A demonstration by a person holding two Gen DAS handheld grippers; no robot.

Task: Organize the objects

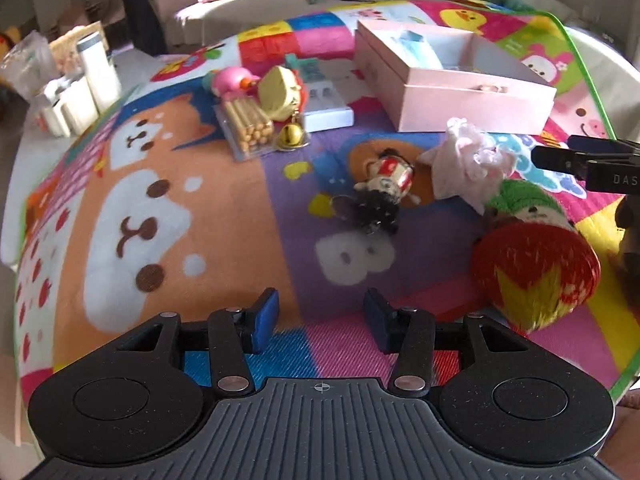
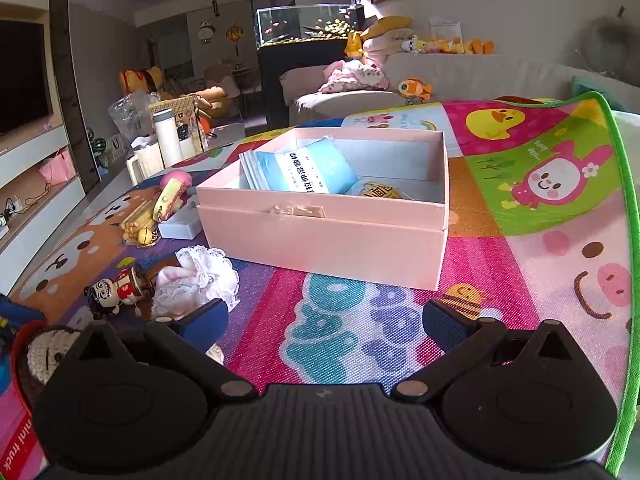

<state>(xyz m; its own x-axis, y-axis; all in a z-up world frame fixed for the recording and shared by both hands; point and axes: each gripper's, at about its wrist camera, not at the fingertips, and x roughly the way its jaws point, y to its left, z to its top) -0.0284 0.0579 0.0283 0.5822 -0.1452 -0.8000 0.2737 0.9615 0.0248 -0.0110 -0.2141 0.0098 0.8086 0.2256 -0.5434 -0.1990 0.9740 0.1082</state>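
Pink box lidless on mat, blue packets and yellow packet inside, left gripper and right gripper spread, empty

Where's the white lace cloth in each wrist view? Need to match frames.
Left wrist: the white lace cloth lies right of centre on the mat, just in front of the pink box's near corner.
Right wrist: the cloth lies lower left, just above the claw's left finger.
Shared landmark: the pink box, with the red-and-white doll keychain beside the cloth.
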